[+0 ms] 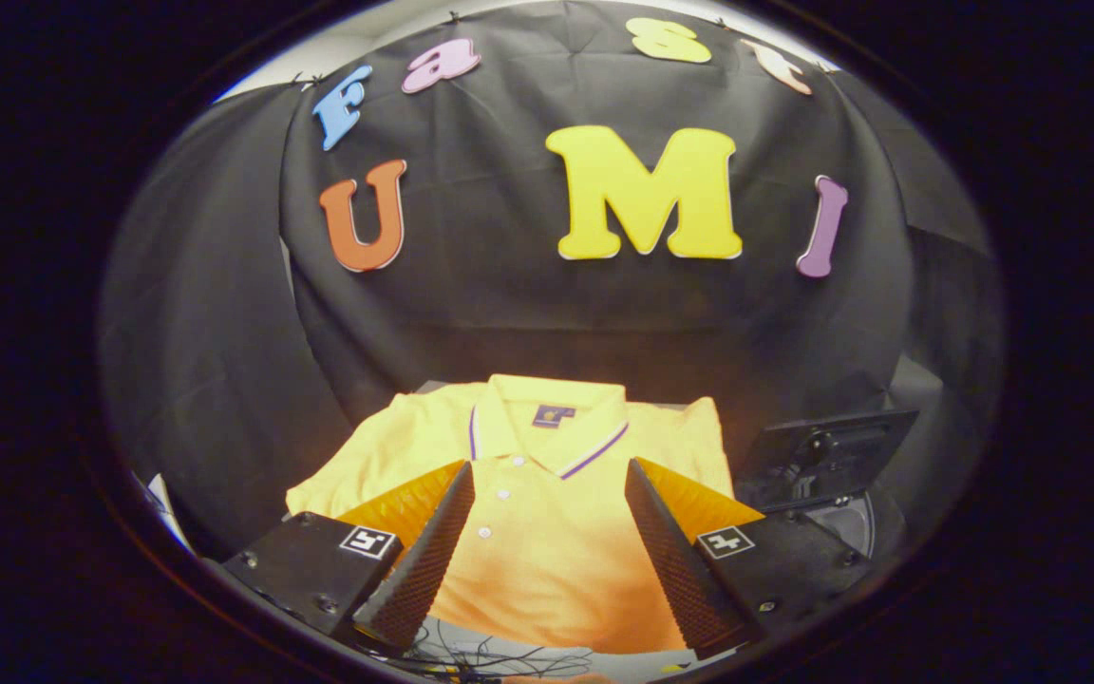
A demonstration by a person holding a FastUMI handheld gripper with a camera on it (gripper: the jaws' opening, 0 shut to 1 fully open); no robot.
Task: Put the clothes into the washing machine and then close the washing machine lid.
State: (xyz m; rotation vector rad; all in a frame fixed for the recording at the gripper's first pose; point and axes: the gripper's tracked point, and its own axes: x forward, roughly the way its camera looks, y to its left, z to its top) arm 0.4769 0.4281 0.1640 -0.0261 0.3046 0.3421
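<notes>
A yellow polo shirt point(547, 532) with a purple-striped collar lies flat and folded on the table, collar toward the booth wall. My gripper point(549, 470) hovers over its chest, fingers spread wide apart, with the button placket showing between them and nothing gripped. To the right of the shirt, beyond the right finger, stands a dark washing machine point(851, 522) with its lid point(827, 454) tipped up and open; a bit of the pale drum opening shows below the lid.
The black cloth wall hangs close behind the shirt. Some thin dark cables point(480, 655) lie on a pale surface near the shirt's front hem, under the fingers.
</notes>
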